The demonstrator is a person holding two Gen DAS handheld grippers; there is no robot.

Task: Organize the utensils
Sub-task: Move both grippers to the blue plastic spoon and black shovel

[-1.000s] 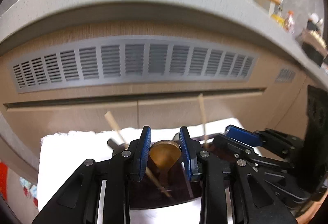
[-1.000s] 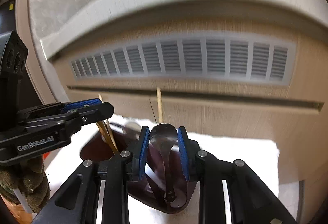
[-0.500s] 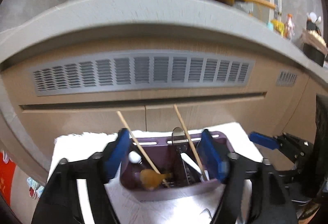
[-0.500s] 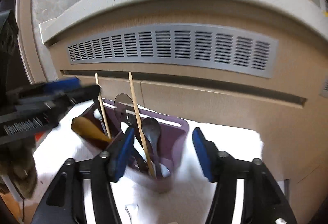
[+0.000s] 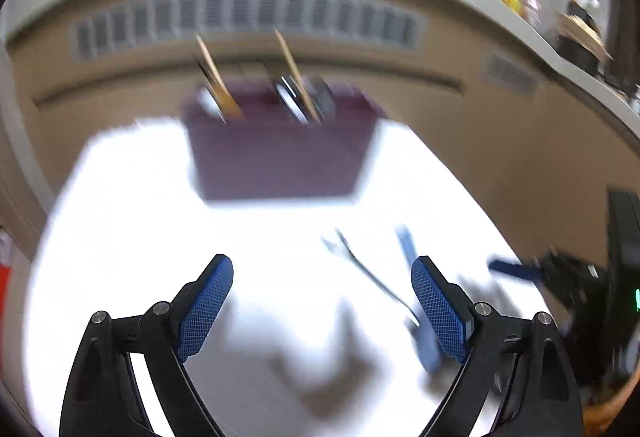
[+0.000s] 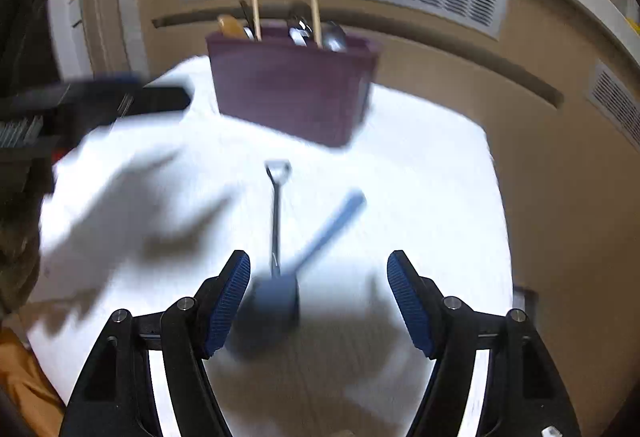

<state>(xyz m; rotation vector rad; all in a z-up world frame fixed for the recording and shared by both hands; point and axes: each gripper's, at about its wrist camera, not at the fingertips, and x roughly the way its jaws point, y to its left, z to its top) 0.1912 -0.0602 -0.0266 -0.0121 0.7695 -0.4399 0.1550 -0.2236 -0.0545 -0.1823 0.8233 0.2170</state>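
Both the left hand-held gripper (image 5: pixel 322 307) and right hand-held gripper (image 6: pixel 319 301) point downward, jaws just opened wide, empty.

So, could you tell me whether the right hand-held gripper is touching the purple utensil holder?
Apart. The right wrist view shows the right hand-held gripper open, with white cloth between it and the purple utensil holder.

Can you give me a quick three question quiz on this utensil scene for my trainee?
1. True or false: the right claw is shut on a spoon.
2. Which utensils lie on the white cloth? A) two chopsticks B) a shovel-handled metal utensil and a blue utensil C) none
3. Fill in: the chopsticks stand in the ___ holder.

Key: 1 false; 2 B; 3 purple.
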